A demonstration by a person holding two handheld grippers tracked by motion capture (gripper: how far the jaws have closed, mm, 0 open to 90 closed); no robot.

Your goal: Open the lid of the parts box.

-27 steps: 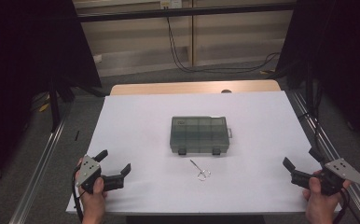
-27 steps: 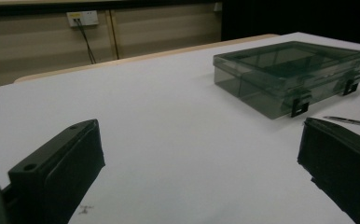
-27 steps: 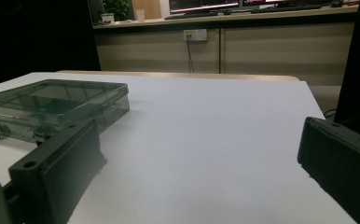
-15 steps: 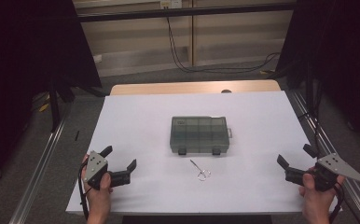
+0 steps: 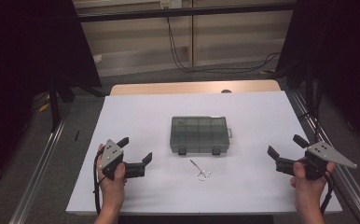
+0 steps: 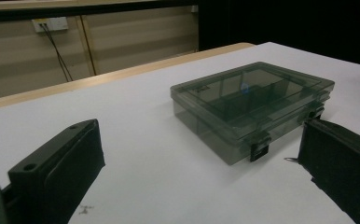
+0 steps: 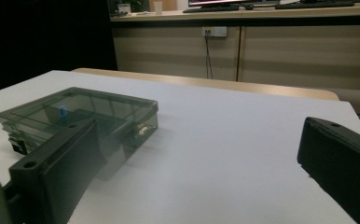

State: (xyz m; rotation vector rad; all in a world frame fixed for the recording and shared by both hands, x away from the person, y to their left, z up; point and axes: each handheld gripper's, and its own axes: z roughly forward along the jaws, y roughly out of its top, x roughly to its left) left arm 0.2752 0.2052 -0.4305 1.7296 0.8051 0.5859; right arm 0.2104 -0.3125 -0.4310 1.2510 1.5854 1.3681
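From the high view I have the left claw (image 5: 134, 154) low over the near left part of the white tabletop (image 5: 262, 116), its jaws spread wide and holding nothing. The right claw (image 5: 287, 145) sits near the right edge, also wide open and empty. The smoky grey compartment box (image 5: 199, 134) lies closed in the middle of the tabletop, its two dark latches facing my side. Just in front of it, apart from the box, lies a small pair of scissors (image 5: 200, 171). There is bare white surface on both sides between each claw and the box, and more behind the box up to the far wooden edge (image 5: 194, 87). A metal rail (image 5: 40, 172) runs along the left side beyond the tabletop's edge.

In the left gripper view my two black jaws stand far apart with nothing between them. The compartment box (image 6: 252, 105) sits ahead and to the right, one corner turned toward me, a latch (image 6: 260, 149) on its near side. Open tabletop lies between the jaws and the box.

In the right gripper view the jaws are again wide and empty. The compartment box (image 7: 103, 109) is ahead at the left, partly behind the left jaw. To the right the tabletop (image 7: 243, 126) runs bare to its far edge.
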